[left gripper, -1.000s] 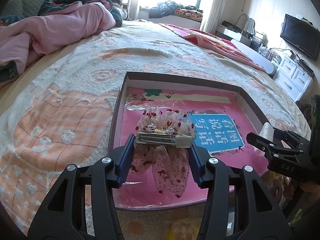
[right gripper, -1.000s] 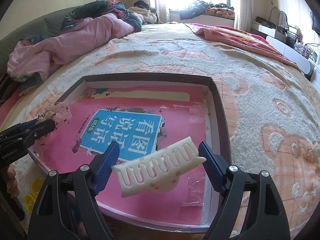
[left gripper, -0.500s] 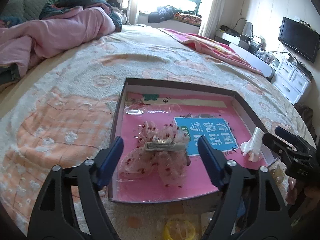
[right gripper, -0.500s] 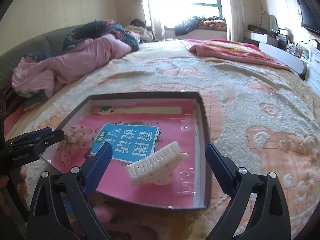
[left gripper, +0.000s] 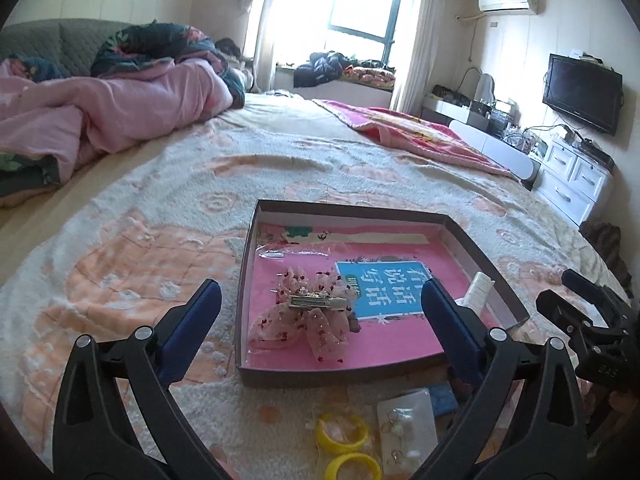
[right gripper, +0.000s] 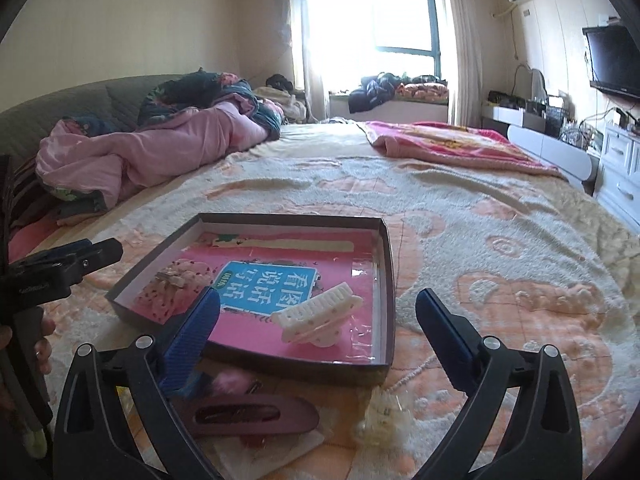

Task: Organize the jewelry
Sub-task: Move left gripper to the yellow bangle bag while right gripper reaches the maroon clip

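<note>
A dark-rimmed tray (left gripper: 245,280) with a pink lining lies on the bed. A pink dotted hair bow (left gripper: 308,314) with a metal clip lies free at the tray's left. A white claw clip (right gripper: 316,318) lies free near its right wall. My left gripper (left gripper: 320,286) hangs back from the tray's near edge. Its jaws are still opening and nothing is between them. My right gripper (right gripper: 318,296) also hangs short of the tray, jaws opening and empty. Each gripper shows in the other's view: the right gripper (left gripper: 556,286) and the left gripper (right gripper: 100,250).
In front of the tray lie two yellow bangles (left gripper: 342,432), a white earring card (left gripper: 406,432), a mauve hair clip (right gripper: 256,414) and a pale beaded piece (right gripper: 384,416). A pink quilt (left gripper: 120,112) is heaped at the far left. White drawers (left gripper: 572,184) stand to the right.
The left gripper let go of the hair bow and the right one let go of the white claw clip. Both opened wide and drew back and up from the tray.
</note>
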Available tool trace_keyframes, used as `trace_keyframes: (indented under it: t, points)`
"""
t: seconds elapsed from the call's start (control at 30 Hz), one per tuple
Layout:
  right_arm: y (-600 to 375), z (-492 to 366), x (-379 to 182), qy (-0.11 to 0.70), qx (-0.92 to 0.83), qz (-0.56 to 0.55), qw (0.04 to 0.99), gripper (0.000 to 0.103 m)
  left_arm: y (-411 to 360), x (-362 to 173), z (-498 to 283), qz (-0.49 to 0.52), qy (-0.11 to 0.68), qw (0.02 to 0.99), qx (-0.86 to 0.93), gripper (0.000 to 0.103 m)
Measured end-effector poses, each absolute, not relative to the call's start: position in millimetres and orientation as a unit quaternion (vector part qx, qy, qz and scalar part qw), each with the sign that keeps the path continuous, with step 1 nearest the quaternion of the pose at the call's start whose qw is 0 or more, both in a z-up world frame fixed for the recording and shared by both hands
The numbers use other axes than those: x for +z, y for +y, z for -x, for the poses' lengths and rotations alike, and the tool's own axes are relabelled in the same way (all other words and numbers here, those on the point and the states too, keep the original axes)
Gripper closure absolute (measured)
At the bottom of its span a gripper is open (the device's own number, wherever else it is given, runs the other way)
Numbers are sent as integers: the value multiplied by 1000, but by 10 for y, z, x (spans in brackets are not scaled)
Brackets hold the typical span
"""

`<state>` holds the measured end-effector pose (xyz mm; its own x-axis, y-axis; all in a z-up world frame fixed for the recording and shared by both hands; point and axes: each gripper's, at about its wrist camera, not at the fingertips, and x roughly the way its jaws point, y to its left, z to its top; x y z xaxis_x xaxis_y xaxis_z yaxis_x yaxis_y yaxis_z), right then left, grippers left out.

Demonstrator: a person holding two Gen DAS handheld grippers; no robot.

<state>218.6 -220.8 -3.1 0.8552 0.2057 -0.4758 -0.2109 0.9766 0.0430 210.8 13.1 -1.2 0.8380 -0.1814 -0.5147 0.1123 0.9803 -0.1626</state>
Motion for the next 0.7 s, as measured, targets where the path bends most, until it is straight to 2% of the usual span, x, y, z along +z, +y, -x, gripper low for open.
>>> trace_keyframes:
  t: [0.7]
  points:
    - [-2225, -1606, 32, 235, 129, 16, 963, 7, 132, 59, -1645, 42, 261, 961, -79, 11]
